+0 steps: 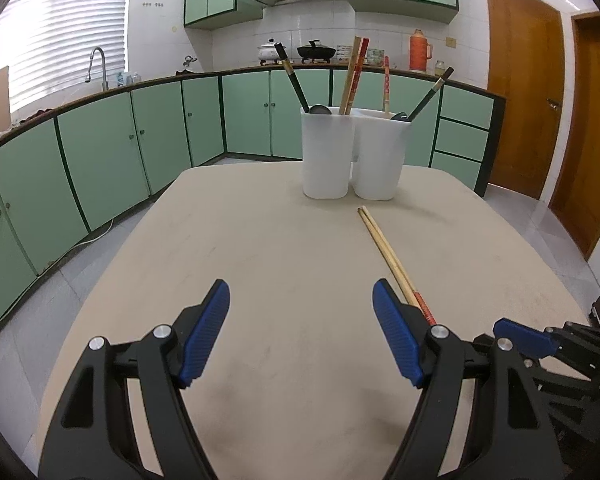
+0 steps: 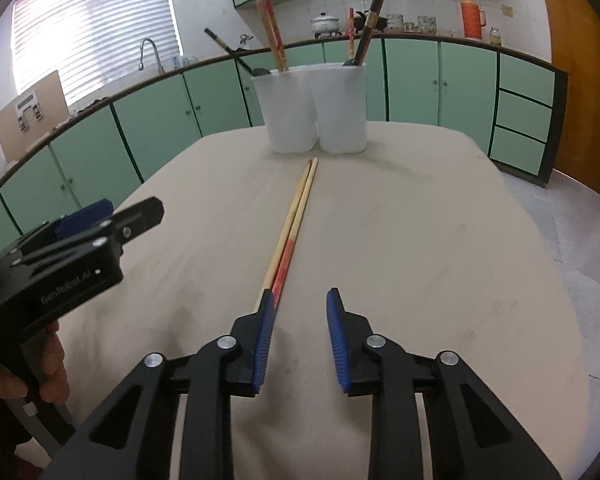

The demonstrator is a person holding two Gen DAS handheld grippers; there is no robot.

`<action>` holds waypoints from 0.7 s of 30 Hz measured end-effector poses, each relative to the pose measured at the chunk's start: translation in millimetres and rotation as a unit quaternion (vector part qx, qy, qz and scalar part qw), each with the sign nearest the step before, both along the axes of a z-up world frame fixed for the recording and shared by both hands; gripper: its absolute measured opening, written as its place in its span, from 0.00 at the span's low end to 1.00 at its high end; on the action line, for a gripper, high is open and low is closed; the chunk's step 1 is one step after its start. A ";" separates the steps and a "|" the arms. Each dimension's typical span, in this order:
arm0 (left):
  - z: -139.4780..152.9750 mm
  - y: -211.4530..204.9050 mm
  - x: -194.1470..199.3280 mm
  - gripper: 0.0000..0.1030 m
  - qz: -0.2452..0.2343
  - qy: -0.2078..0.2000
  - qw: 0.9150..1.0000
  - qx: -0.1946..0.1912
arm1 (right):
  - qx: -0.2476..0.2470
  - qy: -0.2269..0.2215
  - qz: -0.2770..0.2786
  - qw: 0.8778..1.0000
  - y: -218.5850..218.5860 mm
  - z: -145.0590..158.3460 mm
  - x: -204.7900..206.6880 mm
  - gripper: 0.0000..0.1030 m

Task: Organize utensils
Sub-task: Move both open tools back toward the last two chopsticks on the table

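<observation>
**Chopsticks on the counter, right jaws narrowing beside them**

Over on the left, the left gripper [image 1: 301, 332] hangs low above the beige counter [image 1: 260, 260], jaws spread wide, nothing between the blue pads, bare surface underneath. Moving across: a pair of bamboo chopsticks [image 2: 296, 224] lies flat on the counter, pale tips pointing at the white twin-cup utensil holder [image 2: 312, 112] near the far edge, red-printed ends nearest the camera. The holder already carries black chopsticks, red-and-tan chopsticks and a dark spoon, all standing upright. Nothing sits between the loose pair and the holder. Now the right gripper [image 2: 298, 340]: its jaws are partly closed with a clear gap between the pads, and that gap is empty. The chopsticks' red ends run behind the left finger [image 2: 265, 340]; whether they touch it I cannot tell. Behind, green cabinets [image 1: 100, 152] line the wall.
</observation>
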State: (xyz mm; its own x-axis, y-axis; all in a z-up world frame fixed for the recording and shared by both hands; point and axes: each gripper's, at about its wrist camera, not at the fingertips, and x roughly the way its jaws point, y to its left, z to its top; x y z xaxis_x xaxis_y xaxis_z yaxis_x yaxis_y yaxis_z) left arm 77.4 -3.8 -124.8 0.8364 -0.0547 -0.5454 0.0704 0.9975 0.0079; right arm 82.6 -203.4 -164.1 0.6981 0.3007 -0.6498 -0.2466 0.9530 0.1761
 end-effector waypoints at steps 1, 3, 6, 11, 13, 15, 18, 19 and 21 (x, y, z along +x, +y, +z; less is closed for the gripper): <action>-0.3 -1.3 -0.7 0.70 0.000 0.000 1.000 0.001 | 0.000 0.001 0.001 1.000 1.7 -0.5 -0.4 0.26; -1.8 -1.4 -2.0 0.70 0.000 0.002 1.000 0.001 | -0.002 0.003 0.005 1.000 4.8 -1.7 -1.0 0.26; -1.6 -0.4 -2.7 0.70 0.002 0.002 1.000 0.000 | -0.009 0.011 0.011 1.000 9.7 -5.2 -0.9 0.23; -1.7 1.5 -2.6 0.70 0.005 0.004 1.000 -0.002 | -0.015 0.020 0.018 1.000 15.5 -9.2 0.8 0.21; -2.2 1.1 -2.5 0.70 0.005 0.005 1.000 -0.002 | -0.016 0.020 0.021 0.999 16.9 -8.8 1.9 0.21; -2.7 0.7 -2.4 0.70 0.004 0.006 1.000 -0.002 | -0.019 0.020 0.023 0.999 19.2 -8.6 2.7 0.20; -2.5 0.3 -1.9 0.70 0.003 0.007 1.000 -0.003 | -0.021 0.018 0.031 0.999 23.3 -8.7 3.9 0.20; -2.4 -0.1 -1.7 0.70 0.004 0.007 1.000 -0.003 | -0.021 0.019 0.038 0.999 25.3 -8.9 3.9 0.20; -2.6 0.0 -1.6 0.70 0.003 0.008 1.000 -0.003 | -0.029 0.021 0.049 0.998 30.2 -10.7 3.6 0.20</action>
State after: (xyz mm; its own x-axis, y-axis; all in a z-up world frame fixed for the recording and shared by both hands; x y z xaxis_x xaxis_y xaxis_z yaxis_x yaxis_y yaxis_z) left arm 75.8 -3.8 -127.4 0.8284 -0.0524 -0.5577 0.0637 0.9980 0.0008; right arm 86.2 -173.2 -174.8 0.6389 0.3284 -0.6956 -0.3336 0.9331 0.1341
